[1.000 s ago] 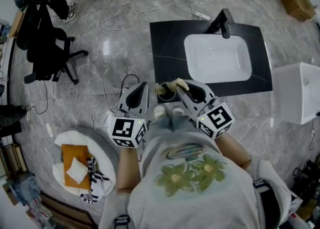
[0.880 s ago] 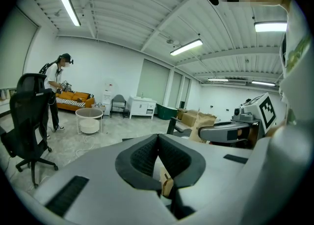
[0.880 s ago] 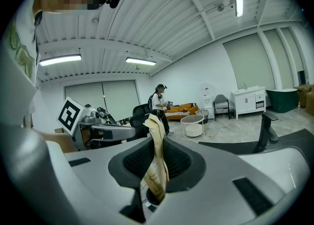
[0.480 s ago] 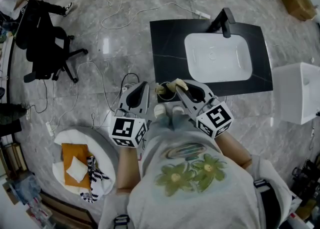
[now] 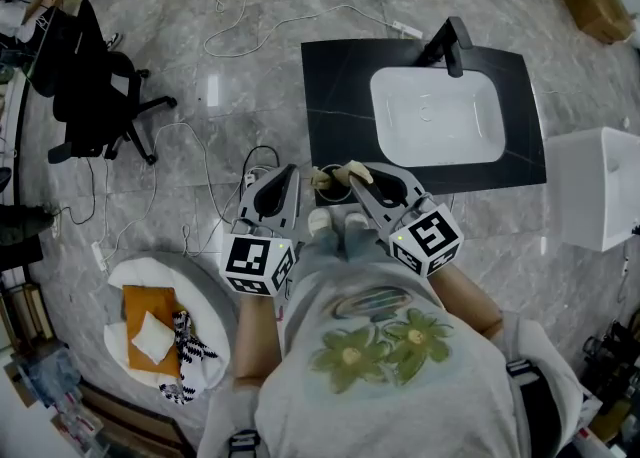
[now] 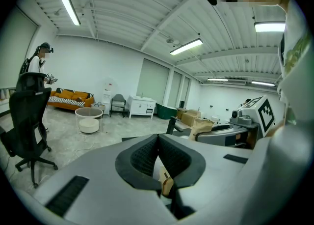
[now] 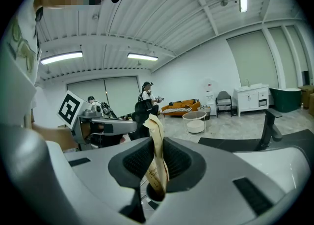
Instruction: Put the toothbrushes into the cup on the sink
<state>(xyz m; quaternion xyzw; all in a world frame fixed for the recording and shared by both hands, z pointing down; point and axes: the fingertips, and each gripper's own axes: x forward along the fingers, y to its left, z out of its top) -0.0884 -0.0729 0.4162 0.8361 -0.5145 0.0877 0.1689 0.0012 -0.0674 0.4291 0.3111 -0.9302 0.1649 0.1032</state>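
My right gripper [image 7: 156, 146] clamps 1 wrapped toothbrush [image 7: 155, 123] upright, its lower end over the cup [image 7: 148, 195]. My left gripper [image 6: 158, 139] is fully closed.

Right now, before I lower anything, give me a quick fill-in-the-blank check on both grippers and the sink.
1. The right gripper has its jaws closed on a paper-wrapped ____.
2. The left gripper has its jaws ____.
3. The basin set in the black counter is coloured ____.
4. The faucet at the basin's far edge is coloured ____.

Missing words: toothbrush; shut; white; black.
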